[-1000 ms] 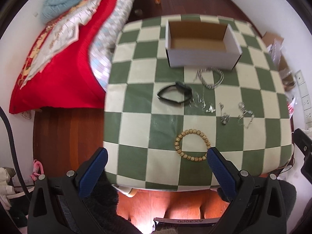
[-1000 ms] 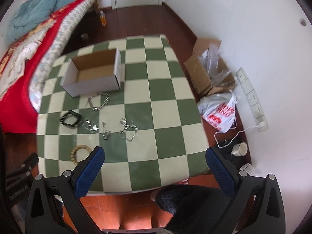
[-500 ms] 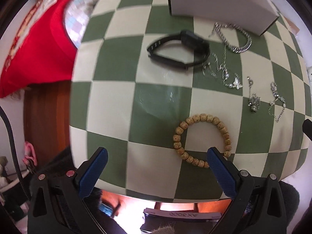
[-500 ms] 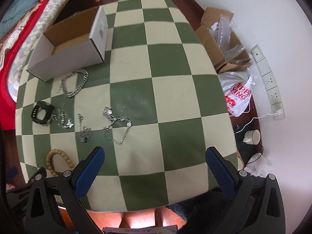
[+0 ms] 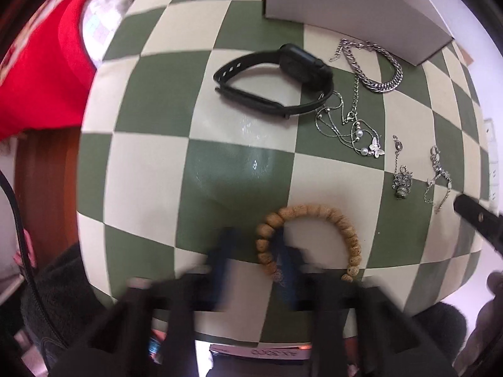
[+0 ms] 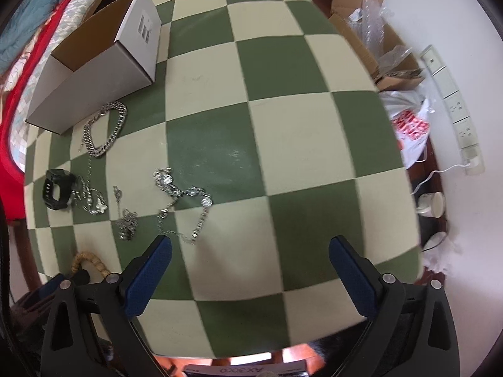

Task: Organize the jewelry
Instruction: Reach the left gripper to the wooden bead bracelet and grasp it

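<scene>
A wooden bead bracelet (image 5: 314, 212) lies near the front edge of the green-and-cream checked table (image 5: 151, 163). My left gripper (image 5: 253, 237) points down at it, blurred, its jaws closing. The bracelet's left arc is between the fingers, with a gap still showing at the left finger. Beyond lie a black watch (image 5: 273, 78), a chunky silver chain (image 5: 383, 72), a butterfly necklace (image 5: 355, 132), a pendant (image 5: 402, 182) and a thin silver bracelet (image 6: 185, 198). An open white cardboard box (image 6: 94, 72) stands at the back. My right gripper (image 6: 251, 270) hangs open over bare table, right of the silver bracelet.
A bed with a red cover (image 5: 37, 78) runs along the table's left side. On the floor to the right are a cardboard box (image 6: 371, 37), a plastic bag (image 6: 408, 125) and a power strip (image 6: 449, 100). The table's front edge is just below both grippers.
Both grippers have come down close to the table. The left gripper's jaws went from wide apart to nearly together around the bead bracelet's left side. The right jaws stay wide.
</scene>
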`<state>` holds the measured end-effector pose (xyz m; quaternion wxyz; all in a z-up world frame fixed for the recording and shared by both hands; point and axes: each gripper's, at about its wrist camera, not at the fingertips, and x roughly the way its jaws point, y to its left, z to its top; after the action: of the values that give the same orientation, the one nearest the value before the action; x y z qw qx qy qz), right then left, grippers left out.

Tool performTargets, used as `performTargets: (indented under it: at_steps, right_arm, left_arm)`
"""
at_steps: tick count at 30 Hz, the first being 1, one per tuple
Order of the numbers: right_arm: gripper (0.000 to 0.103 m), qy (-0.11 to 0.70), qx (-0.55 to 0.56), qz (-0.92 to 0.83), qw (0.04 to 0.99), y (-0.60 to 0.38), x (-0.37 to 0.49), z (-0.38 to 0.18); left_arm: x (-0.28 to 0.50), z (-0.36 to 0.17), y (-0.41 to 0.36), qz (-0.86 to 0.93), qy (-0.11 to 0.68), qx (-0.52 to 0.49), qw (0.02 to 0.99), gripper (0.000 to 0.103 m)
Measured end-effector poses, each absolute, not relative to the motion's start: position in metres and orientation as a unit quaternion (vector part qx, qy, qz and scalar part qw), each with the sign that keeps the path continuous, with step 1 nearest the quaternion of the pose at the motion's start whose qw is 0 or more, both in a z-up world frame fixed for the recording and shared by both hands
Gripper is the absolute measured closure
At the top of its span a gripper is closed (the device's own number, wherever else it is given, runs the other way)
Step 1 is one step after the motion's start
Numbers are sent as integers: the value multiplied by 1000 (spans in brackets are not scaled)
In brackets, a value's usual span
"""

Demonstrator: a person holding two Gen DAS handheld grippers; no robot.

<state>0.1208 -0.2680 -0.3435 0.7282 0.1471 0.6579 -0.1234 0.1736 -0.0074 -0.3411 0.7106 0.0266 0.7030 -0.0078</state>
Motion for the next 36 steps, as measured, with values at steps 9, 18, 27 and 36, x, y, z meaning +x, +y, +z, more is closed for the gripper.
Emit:
performTargets:
  at_steps: [9,18,27,36]
  right_arm:
    - [4,652,170,-118,730,-256,146,-365]
    - [19,635,87,-106,760,-212,153,-360]
    - [95,622,82,-87,774,-192,149,-346]
    - [102,583,146,-80,795,-207,127,-307]
  left_arm:
    - [180,-329,4,7,677,66,733,96]
    - [198,-313,5,12,658,79,749,97]
    - [180,-302,-20,-7,638,91,764,97]
    - [184,-251,-26,-36,607,67,791,97]
